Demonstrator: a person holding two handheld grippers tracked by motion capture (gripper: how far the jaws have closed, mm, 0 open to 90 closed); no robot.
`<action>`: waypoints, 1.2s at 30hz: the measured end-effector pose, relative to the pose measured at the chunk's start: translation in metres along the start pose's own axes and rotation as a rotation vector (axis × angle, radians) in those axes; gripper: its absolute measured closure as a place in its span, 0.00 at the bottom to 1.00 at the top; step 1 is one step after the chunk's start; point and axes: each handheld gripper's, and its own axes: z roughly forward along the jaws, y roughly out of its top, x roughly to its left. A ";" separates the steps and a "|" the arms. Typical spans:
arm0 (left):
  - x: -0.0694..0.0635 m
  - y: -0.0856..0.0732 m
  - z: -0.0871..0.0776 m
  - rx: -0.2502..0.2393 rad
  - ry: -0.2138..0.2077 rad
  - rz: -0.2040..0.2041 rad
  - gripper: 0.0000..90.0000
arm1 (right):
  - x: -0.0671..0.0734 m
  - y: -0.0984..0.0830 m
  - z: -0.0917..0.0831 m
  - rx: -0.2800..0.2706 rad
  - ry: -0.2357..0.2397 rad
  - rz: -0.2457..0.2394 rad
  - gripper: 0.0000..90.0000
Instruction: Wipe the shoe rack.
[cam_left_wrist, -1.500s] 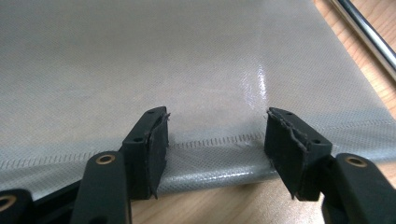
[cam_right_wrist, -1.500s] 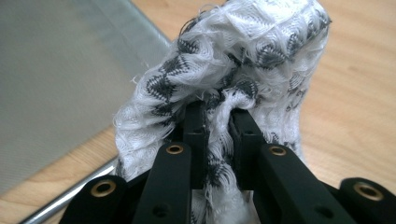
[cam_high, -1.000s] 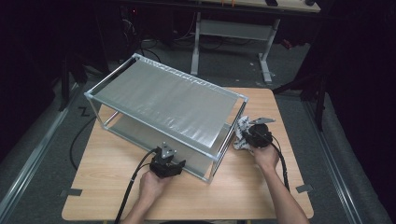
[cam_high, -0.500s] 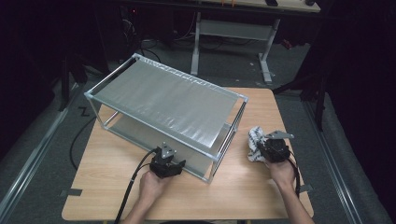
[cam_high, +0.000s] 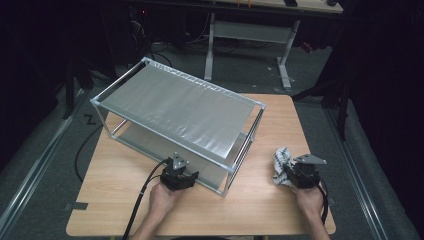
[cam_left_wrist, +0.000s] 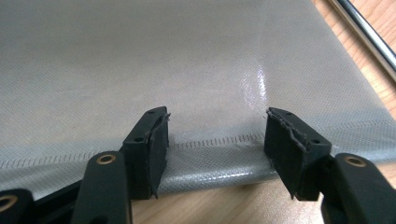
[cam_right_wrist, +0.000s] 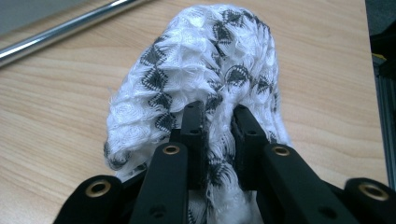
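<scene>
My right gripper (cam_right_wrist: 215, 122) pinches a white cloth (cam_right_wrist: 196, 70) with dark diamond patterning; it bunches up just ahead of my jaws, which have just eased slightly. My left gripper (cam_left_wrist: 215, 140) stands open at the rack (cam_high: 150, 95) cover's hem. Pale wood table (cam_high: 280, 115), dark room.

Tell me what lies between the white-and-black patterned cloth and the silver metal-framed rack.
Bare wooden tabletop separates the white-and-black patterned cloth from the silver metal-framed rack; nothing else lies there. The high view shows it.
</scene>
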 end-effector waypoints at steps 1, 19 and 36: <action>0.000 0.000 0.000 0.000 0.000 0.001 0.45 | 0.000 -0.002 0.001 0.001 0.000 0.002 0.86; -0.001 0.000 -0.001 -0.002 0.004 0.006 0.45 | 0.002 -0.013 0.011 0.009 0.030 0.036 0.67; -0.001 0.000 0.000 -0.002 0.004 0.001 0.46 | 0.013 0.000 -0.027 -0.168 0.062 0.039 0.62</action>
